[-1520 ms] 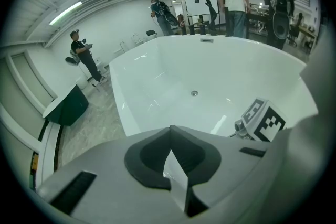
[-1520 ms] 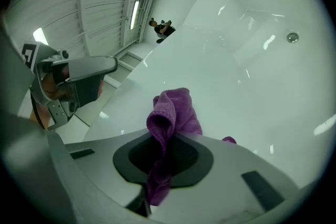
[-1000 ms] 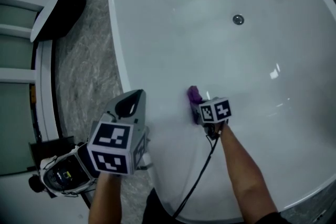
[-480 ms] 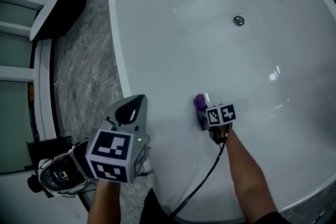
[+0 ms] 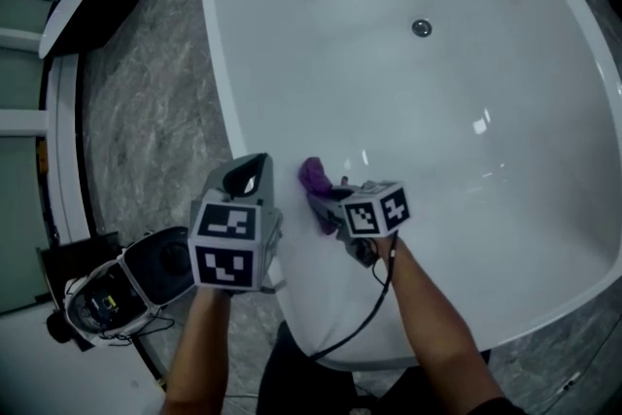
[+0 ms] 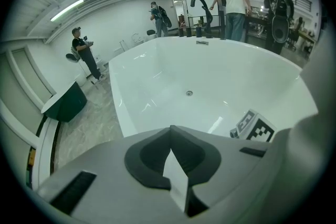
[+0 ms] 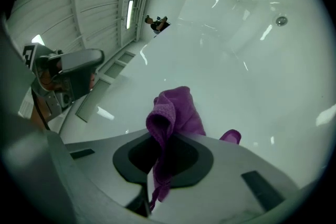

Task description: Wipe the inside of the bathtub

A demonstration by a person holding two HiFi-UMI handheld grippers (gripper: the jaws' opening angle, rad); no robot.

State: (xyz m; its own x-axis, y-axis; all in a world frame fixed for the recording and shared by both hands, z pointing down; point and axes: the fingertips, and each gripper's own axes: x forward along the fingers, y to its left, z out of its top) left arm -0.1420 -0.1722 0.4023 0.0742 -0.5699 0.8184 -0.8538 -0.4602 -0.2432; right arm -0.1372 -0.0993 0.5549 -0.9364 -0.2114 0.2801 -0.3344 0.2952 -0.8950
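Right now my right tongs (image 5: 330,202) are clamped on a purple cloth (image 5: 312,177), and it's bunched up against the inside wall of the bathtub (image 5: 216,83), just in from the near left rim. The drain (image 5: 421,27) is way off toward the far end, so I'd guess most of the tub hasn't had a pass yet.

In the right gripper view a fat fold of the cloth sticks up past the tips and a thin tail hangs down between the pads. That's about where you want to grab it, I reckon: in the middle of the wad, so there's a soft cushion out front and the hard tips don't scrape the enamel.

The cloth looks like microfibre, so it's light, floppy and has zero stiffness. It'll only wipe where I actually push it, and it could drag out of the grip if I pull too hard. The tub is glossy and probably slick, so it should glide easily.

My left tongs (image 5: 245,178) are closed with nothing in them, hanging over the rim beside the right ones, just off the cloth.
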